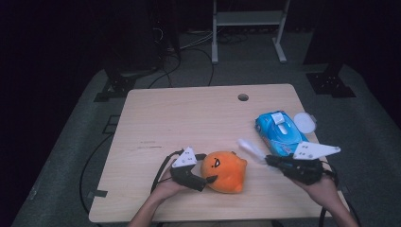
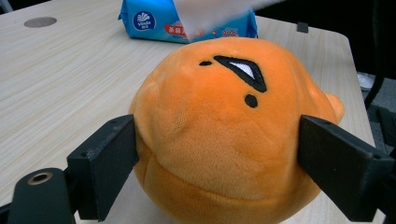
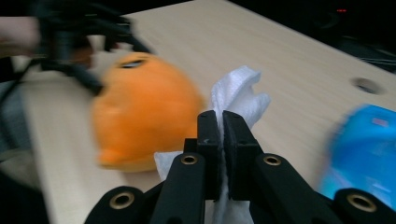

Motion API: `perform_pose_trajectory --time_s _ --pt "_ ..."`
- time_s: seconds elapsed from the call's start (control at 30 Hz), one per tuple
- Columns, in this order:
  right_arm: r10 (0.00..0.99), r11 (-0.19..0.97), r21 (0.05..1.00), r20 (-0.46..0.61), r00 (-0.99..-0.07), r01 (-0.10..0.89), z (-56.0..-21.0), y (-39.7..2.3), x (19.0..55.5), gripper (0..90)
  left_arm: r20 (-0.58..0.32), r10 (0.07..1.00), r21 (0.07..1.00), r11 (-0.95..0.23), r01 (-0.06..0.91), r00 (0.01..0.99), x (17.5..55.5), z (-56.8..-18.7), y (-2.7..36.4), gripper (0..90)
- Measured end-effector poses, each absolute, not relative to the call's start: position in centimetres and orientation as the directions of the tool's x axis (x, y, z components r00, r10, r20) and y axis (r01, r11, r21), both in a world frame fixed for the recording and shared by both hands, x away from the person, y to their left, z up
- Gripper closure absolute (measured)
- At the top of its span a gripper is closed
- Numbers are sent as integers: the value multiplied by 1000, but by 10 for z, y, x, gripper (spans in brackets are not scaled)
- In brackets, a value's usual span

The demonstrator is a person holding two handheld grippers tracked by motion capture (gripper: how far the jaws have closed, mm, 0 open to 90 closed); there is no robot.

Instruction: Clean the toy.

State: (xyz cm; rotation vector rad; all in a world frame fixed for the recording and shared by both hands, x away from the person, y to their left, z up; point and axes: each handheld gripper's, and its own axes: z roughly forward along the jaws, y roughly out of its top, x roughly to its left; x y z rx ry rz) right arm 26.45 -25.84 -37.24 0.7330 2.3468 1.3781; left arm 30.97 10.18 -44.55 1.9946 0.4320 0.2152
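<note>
An orange plush toy (image 1: 224, 171) with a stitched black eye lies near the table's front edge. My left gripper (image 1: 203, 182) is shut on it; in the left gripper view both black jaws press into the sides of the orange plush toy (image 2: 224, 135). My right gripper (image 1: 270, 161) is shut on a white wet wipe (image 1: 250, 149), held just right of the toy. In the right gripper view the white wet wipe (image 3: 236, 95) sticks up between the closed jaws, with the orange plush toy (image 3: 140, 114) beyond it, blurred.
A blue pack of wet wipes (image 1: 280, 131) lies at the table's right, its white lid (image 1: 305, 122) flipped open. The pack (image 2: 154, 18) is behind the toy. A round cable hole (image 1: 243, 97) sits near the wooden table's (image 1: 189, 118) far edge.
</note>
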Motion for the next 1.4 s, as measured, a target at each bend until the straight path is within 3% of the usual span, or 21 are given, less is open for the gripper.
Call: perform_pose_trajectory --time_s 0.17,0.3,0.47,0.5,0.67,0.7,0.73,0.77,0.8,0.83,0.9,1.0,1.03,1.07,1.1,1.13,1.17,1.2,1.3,1.4 --pt "488 439 864 -1 -873 244 -372 -232 250 851 -28 392 891 -407 201 919 309 -445 102 130" --pt "345 486 839 74 -936 245 -374 -210 246 850 -32 395 893 -402 204 918 309 -445 101 131" --pt "332 512 823 73 -940 245 -381 -200 263 837 -26 394 892 -405 199 919 309 -445 99 131" --pt "356 531 816 29 -934 228 -385 -195 274 782 -24 387 890 -410 196 922 308 -444 99 132" --pt "374 557 804 -19 -927 209 -394 -185 297 669 -28 377 886 -419 198 926 308 -445 98 147" --pt "364 559 808 -35 -931 188 -396 -182 303 547 -28 377 884 -424 199 926 308 -445 98 147" --pt "364 559 808 -35 -931 188 -396 -182 303 547 -28 377 884 -424 199 926 308 -445 98 148" --pt "364 573 803 -73 -928 162 -397 -179 309 450 -23 369 882 -431 193 929 308 -445 99 158" --pt "364 573 803 -73 -928 162 -397 -179 309 450 -23 369 882 -431 193 929 308 -445 99 160" --pt "350 569 808 -69 -934 154 -400 -178 314 365 -17 355 879 -440 183 935 306 -445 98 161" --pt "327 564 808 -28 -944 171 -403 -176 321 313 11 327 869 -470 153 945 304 -445 96 161" --pt "290 564 800 41 -956 206 -408 -174 328 324 29 313 860 -491 135 949 301 -445 95 161" --pt "267 562 801 63 -962 209 -412 -172 329 392 36 308 857 -498 130 951 301 -445 96 159" --pt "267 562 801 63 -962 209 -412 -172 329 392 35 304 857 -499 128 952 301 -446 96 159" --pt "259 563 802 59 -964 200 -412 -172 326 486 33 299 856 -501 127 954 301 -446 97 142" --pt "259 563 802 59 -964 200 -412 -172 326 486 27 297 855 -501 131 955 302 -446 98 142" --pt "266 554 811 41 -963 188 -410 -174 319 602 22 296 850 -508 139 955 305 -443 98 105" --pt "266 554 811 41 -963 188 -410 -174 319 602 22 296 850 -508 139 955 305 -443 98 86" --pt "276 542 825 4 -961 159 -408 -177 309 711 31 289 877 -467 113 957 307 -436 100 70" --pt "262 544 829 -19 -965 132 -407 -178 300 744 50 272 898 -433 76 961 306 -432 96 80"
